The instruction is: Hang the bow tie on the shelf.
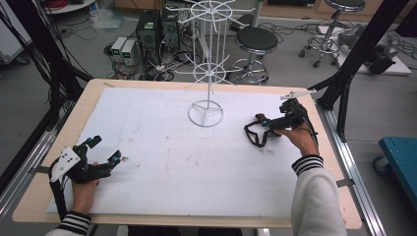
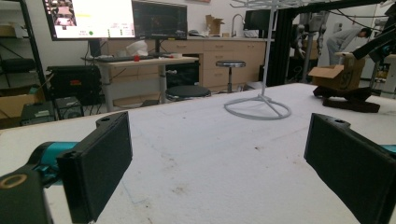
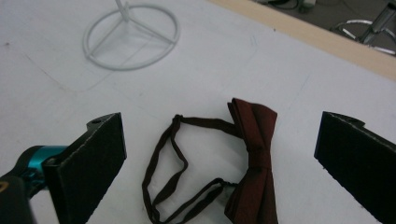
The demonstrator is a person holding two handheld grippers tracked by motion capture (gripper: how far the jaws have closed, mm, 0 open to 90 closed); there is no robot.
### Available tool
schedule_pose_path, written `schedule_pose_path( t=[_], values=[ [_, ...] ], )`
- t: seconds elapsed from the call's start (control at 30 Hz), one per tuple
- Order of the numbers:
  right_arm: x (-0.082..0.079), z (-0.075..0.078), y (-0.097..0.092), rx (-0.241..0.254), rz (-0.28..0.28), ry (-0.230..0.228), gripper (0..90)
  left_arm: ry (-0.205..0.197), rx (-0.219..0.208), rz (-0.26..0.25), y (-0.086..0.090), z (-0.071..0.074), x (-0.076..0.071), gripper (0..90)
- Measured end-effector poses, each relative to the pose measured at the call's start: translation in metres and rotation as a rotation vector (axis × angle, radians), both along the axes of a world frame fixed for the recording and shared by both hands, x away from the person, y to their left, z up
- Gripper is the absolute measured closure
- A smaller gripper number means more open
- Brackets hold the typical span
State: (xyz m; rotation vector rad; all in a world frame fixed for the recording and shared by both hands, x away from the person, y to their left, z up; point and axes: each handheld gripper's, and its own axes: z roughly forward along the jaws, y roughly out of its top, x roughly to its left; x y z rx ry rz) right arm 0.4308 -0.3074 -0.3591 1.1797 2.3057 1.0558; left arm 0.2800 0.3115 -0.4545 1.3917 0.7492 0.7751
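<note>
A dark red bow tie with a thin dark neck strap lies flat on the white sheet, right of centre. My right gripper hovers just over it, open, with one jaw on each side of the tie and strap and nothing gripped. In the high view the right gripper covers part of the bow tie. My left gripper rests low at the table's near left, open and empty. Its own view has the left gripper facing the bow tie far across the sheet.
A white wire display stand rises from a ring base at the sheet's far middle, seen also as the stand and its base. The wooden table edge frames the sheet. Stools, computers and cables sit on the floor beyond.
</note>
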Motion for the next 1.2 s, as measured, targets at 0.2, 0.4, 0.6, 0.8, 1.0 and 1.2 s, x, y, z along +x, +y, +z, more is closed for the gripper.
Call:
schedule_pose_path(
  t=[0.2,0.4,0.6,0.8,1.0,1.2],
  values=[
    [0.011,-0.013,0.0,-0.021,-0.028,0.059,3.6,-0.001,0.001,0.0,0.0,0.0,0.0,8.1],
    [0.019,-0.022,0.004,-0.056,-0.038,0.083,5.9,-0.001,0.002,-0.001,0.0,0.0,0.0,8.0],
    [0.028,-0.034,0.001,-0.085,-0.058,0.123,7.5,0.0,-0.001,-0.002,0.0,0.0,0.0,8.1],
    [0.033,-0.039,-0.003,-0.117,-0.059,0.145,17.5,0.0,0.004,-0.004,0.0,0.0,0.0,8.0],
    [0.035,-0.043,-0.006,-0.134,-0.084,0.151,24.3,0.0,0.004,-0.004,0.0,0.0,0.0,8.1],
    [0.037,-0.045,-0.005,-0.155,-0.096,0.154,34.0,-0.001,0.004,-0.004,0.0,0.0,0.0,8.1]
  ],
)
